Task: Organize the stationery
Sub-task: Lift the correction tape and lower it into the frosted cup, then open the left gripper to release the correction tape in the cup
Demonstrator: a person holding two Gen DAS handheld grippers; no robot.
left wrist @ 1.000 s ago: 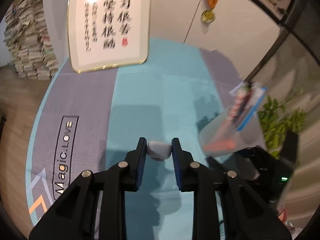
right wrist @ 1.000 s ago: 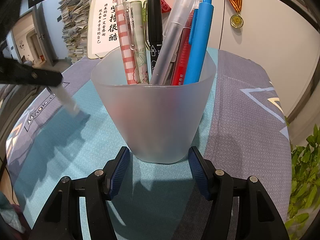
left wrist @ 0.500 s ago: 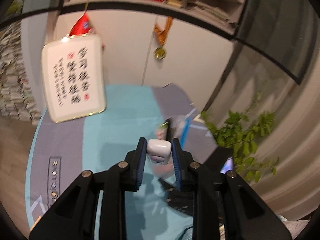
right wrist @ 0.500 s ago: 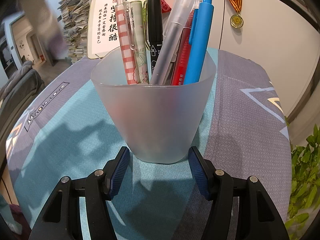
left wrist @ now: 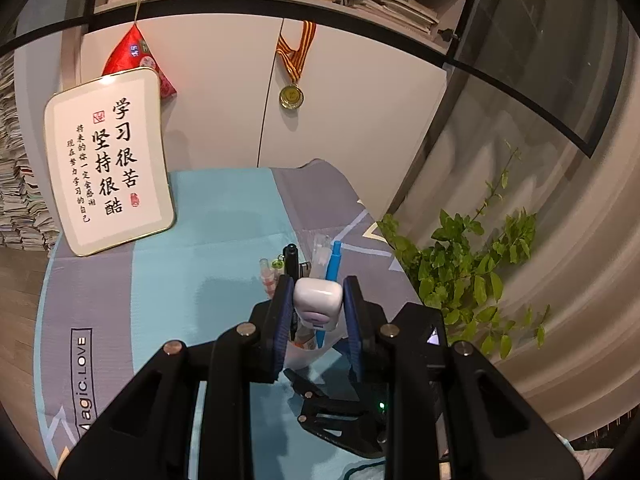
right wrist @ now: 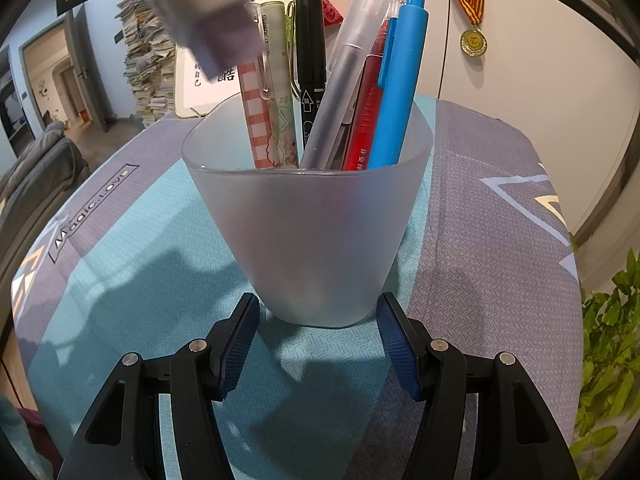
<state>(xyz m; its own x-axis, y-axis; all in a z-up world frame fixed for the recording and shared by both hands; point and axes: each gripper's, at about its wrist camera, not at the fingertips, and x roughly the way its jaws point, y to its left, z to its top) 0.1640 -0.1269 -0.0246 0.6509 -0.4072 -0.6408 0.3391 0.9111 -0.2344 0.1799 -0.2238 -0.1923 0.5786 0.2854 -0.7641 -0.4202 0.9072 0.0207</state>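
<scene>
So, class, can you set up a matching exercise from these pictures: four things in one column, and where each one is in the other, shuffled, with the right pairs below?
Things
1. white eraser
2. blue pen
3. medal
4. framed sign

Places
A. standing in the frosted cup
B. leaning at the back of the table
C. clamped in the left gripper
D. hanging on the cabinet door

Pairs: 1-C, 2-A, 3-D, 4-B
</scene>
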